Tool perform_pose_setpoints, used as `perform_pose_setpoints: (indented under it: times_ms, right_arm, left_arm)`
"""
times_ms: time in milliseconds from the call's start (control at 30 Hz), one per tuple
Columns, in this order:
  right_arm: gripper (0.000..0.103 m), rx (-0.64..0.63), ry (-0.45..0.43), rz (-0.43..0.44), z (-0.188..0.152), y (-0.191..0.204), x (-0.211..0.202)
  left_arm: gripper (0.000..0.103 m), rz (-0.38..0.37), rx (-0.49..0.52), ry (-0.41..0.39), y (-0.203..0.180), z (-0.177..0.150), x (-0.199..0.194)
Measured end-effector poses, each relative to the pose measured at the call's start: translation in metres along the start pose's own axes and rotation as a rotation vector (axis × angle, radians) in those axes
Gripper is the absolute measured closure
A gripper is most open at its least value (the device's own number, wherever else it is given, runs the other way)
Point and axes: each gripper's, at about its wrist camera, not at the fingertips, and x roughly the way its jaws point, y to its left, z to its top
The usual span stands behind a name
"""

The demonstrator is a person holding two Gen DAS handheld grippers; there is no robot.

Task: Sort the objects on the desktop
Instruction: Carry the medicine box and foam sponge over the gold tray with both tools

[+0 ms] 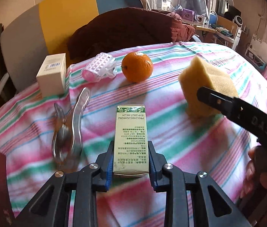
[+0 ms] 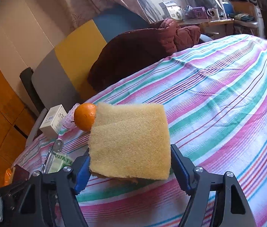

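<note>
My left gripper (image 1: 131,158) is shut on a green-and-cream carton (image 1: 130,136) with printed text, held over the striped cloth (image 1: 171,132). My right gripper (image 2: 129,162) is shut on a yellow sponge (image 2: 129,140); the sponge also shows at the right of the left wrist view (image 1: 207,87), lifted above the cloth with a black finger (image 1: 218,98) across it. An orange (image 1: 137,67) sits at the back of the table, and shows in the right wrist view (image 2: 84,116) just left of the sponge.
A white box (image 1: 52,75), a pink-and-white roller (image 1: 99,68) and a clear plastic tool with a metal spoon (image 1: 71,124) lie at the left. A dark red cushion (image 1: 124,30) and a coloured chair back (image 1: 67,15) stand behind. The white box also shows in the right wrist view (image 2: 54,121).
</note>
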Motion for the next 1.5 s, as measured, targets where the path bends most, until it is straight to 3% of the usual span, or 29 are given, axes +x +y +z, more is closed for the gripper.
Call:
perform_pose_setpoints:
  times_ms: [300,533,733,967,1200,1500]
  right_arm:
    - [0.029,-0.006,-0.019,-0.039,-0.019,0.006,-0.023]
    - [0.029,-0.128,-0.087,-0.048,-0.04,0.034,-0.054]
    - [0.029,-0.179,-0.091,-0.049,-0.057,0.049,-0.066]
    - [0.029,-0.127,-0.039,-0.048,-0.071,0.047,-0.075]
    - [0.029,-0.25,0.01,-0.004,-0.102,0.076,-0.092]
    - [0.029,-0.239,0.065,0.056,-0.121,0.101,-0.114]
  left_arm:
    - [0.074,-0.019,-0.032,-0.025,0.002,-0.03,-0.02]
    - [0.073,-0.035,-0.052,-0.048,0.005,-0.051,-0.033]
    - [0.073,-0.05,-0.081,-0.055,0.011,-0.064,-0.043]
    - [0.074,-0.075,-0.117,-0.054,0.018,-0.084,-0.06]
    - [0.074,-0.085,-0.131,-0.062,0.028,-0.104,-0.085]
    - [0.073,-0.06,-0.125,-0.103,0.041,-0.125,-0.123]
